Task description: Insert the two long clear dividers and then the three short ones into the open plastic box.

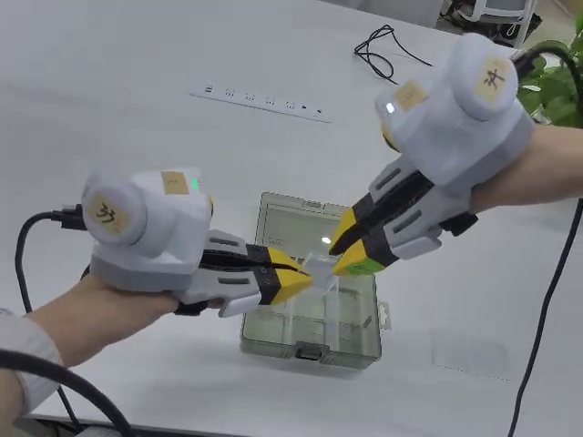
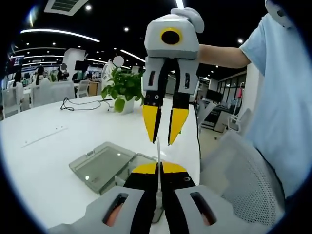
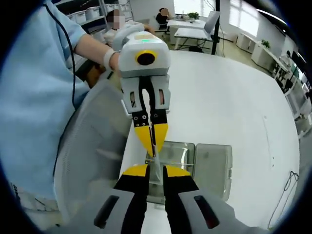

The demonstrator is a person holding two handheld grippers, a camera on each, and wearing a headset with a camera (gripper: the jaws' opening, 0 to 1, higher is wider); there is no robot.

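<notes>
I have the left gripper (image 1: 305, 278) clamped on the clear divider (image 1: 323, 270), open box (image 1: 273, 341) straight below it, right gripper (image 1: 335, 258) parted at its right end.

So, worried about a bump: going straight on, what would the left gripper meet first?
Probably the right gripper, facing it head-on just past the clear divider it holds; depth is unclear.
</notes>
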